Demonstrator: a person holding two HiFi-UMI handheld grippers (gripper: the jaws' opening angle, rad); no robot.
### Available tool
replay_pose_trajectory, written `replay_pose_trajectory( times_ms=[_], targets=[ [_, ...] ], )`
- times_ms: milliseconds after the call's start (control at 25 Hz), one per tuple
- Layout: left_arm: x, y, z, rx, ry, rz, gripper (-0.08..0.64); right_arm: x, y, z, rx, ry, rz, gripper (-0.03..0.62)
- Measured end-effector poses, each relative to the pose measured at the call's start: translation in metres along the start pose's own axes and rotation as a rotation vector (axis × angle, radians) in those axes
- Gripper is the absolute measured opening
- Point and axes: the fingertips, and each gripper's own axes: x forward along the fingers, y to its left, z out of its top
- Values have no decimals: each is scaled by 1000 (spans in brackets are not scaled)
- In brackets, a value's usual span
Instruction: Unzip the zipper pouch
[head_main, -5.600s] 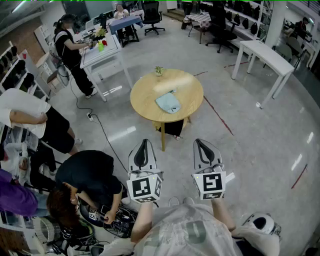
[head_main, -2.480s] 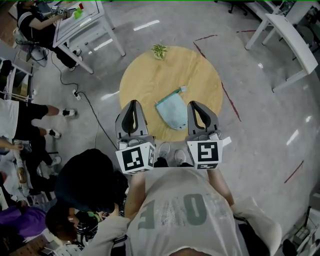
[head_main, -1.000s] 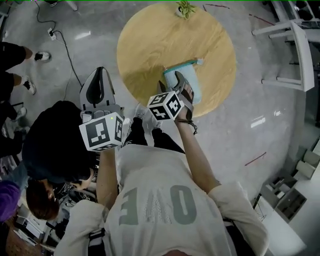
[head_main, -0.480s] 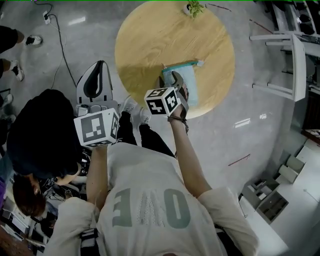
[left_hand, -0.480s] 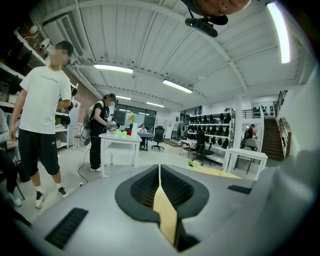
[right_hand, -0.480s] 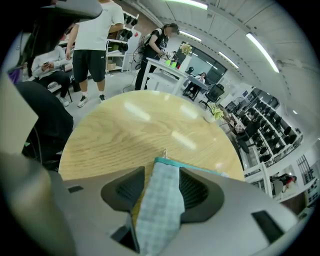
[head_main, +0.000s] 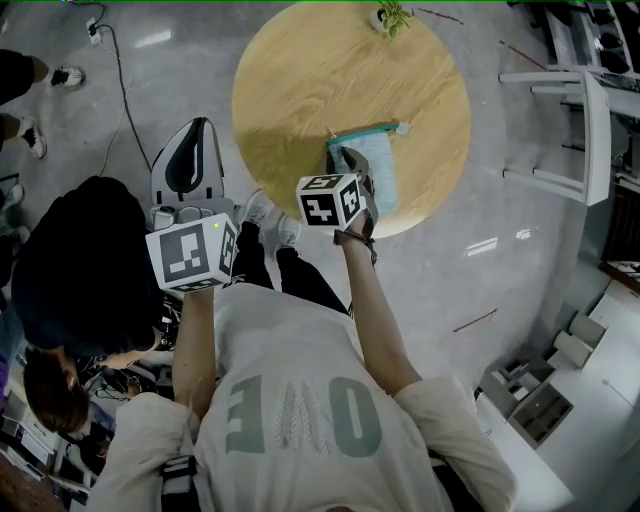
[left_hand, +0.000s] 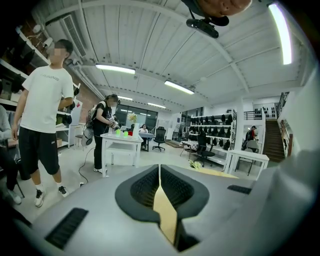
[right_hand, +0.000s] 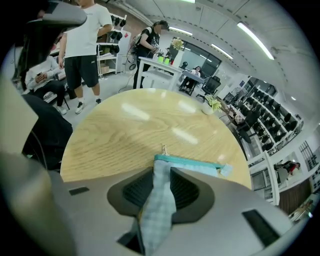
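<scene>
A light blue checked zipper pouch (head_main: 378, 168) lies on the round wooden table (head_main: 300, 80), its teal zipper (head_main: 366, 131) along the far edge and the small metal pull (right_hand: 163, 149) at the left end. My right gripper (head_main: 346, 157) reaches over the table's near edge. Its jaws are closing, and a fold of the pouch (right_hand: 159, 200) is pinched between them just below the zipper (right_hand: 189, 164). My left gripper (head_main: 198, 130) hangs over the floor left of the table, shut with nothing in it (left_hand: 160, 172).
A small potted plant (head_main: 392, 15) stands at the table's far edge. A person in black (head_main: 70, 270) crouches on the floor close to my left. A white table (head_main: 590, 110) stands to the right. Other people stand beyond the round table (right_hand: 90, 45).
The right gripper's jaws have narrowed from wide apart onto the pouch's left part, gathering the fabric between them. The left gripper has stayed beside the table, shut.
</scene>
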Motion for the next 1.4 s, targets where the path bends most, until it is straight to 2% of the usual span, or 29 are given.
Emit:
replay_pose_trajectory(
  times_ms=[80, 200, 440, 640, 880, 1080, 1200, 1400],
  targets=[
    [1, 0, -1, -2, -1, -1, 32, 2, 1, 0, -7, 4, 8, 114],
    [2, -6, 1, 0, -7, -12, 32, -2, -3, 1, -16, -11, 1, 48],
    [5, -20, 16, 14, -35, -40, 32, -24, -34, 18, 51, -81, -27, 35],
    [5, -43, 38, 32, -75, -82, 32, -60, -73, 41, 111, -194, -75, 34],
    [4, -80, 80, 20, -162, -162, 32, -118, -114, 73, 211, -406, -84, 34],
    [-11, -115, 122, 20, -240, -238, 32, -187, -139, 93, 334, -641, -18, 34],
    [-26, -138, 143, 29, -293, -294, 32, -234, -153, 95, 395, -813, 8, 34],
    [-51, -178, 175, 35, -355, -389, 32, -303, -167, 87, 414, -1032, 21, 34]
  ],
)
